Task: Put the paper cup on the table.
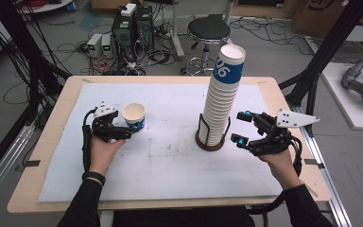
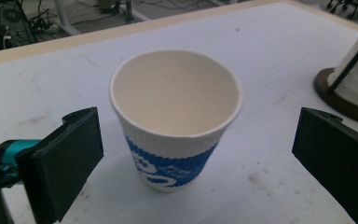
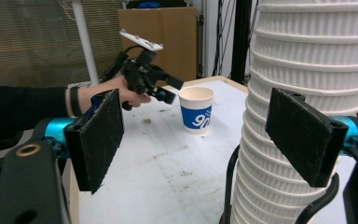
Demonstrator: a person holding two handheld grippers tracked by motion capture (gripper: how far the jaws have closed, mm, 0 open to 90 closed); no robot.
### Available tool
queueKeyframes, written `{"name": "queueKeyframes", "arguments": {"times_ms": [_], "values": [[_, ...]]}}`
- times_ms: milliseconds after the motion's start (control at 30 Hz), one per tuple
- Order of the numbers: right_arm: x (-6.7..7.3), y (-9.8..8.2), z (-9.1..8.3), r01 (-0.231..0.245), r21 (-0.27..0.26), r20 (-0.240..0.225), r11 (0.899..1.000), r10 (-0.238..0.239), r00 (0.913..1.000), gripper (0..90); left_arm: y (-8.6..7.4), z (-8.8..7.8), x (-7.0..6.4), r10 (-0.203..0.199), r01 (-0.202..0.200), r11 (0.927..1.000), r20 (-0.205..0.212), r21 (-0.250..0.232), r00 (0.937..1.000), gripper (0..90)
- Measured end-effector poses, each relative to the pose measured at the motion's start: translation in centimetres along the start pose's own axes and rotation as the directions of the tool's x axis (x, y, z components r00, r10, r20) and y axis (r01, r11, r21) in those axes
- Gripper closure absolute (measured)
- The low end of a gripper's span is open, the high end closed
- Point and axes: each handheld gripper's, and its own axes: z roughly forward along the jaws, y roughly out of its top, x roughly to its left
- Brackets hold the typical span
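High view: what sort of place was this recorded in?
Most likely a robotics lab or workshop, not a café. Desktop computers sit on the floor amid tangled cables, black frame struts flank the table, and a grey robot arm lies at the right edge.

white "90" on single cup's (image 3: 196, 110) blue band; "06" on cup stack's (image 1: 222, 90) top cup.

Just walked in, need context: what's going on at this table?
A person works two handheld grippers at a table. The left gripper is open beside a single paper cup standing upright on the white mat, its jaws clear of it. The right gripper sits open next to the tall cup stack in its holder, not gripping it.
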Motion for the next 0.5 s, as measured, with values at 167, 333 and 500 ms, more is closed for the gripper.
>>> {"name": "queueKeyframes", "arguments": {"times_ms": [167,333,500], "values": [[-0.1,0.0,0.0,-0.002,0.002,0.003,1.0,0.002,1.0,19.6,0.9,-1.1,-1.6,0.023,-0.02,0.9987,0.072,-0.047,0.9972,1.7],[-0.1,0.0,0.0,-0.005,0.007,0.006,1.0,0.005,1.0,19.6,2.2,-2.0,-3.4,0.084,-0.071,0.9927,0.137,-0.098,0.987,1.7],[-0.1,-0.1,-0.1,-0.006,0.018,0.008,1.0,0.006,0.9999,19.5,3.6,-2.4,-5.4,0.135,-0.108,0.9854,0.219,-0.131,0.9663,1.7]]}}
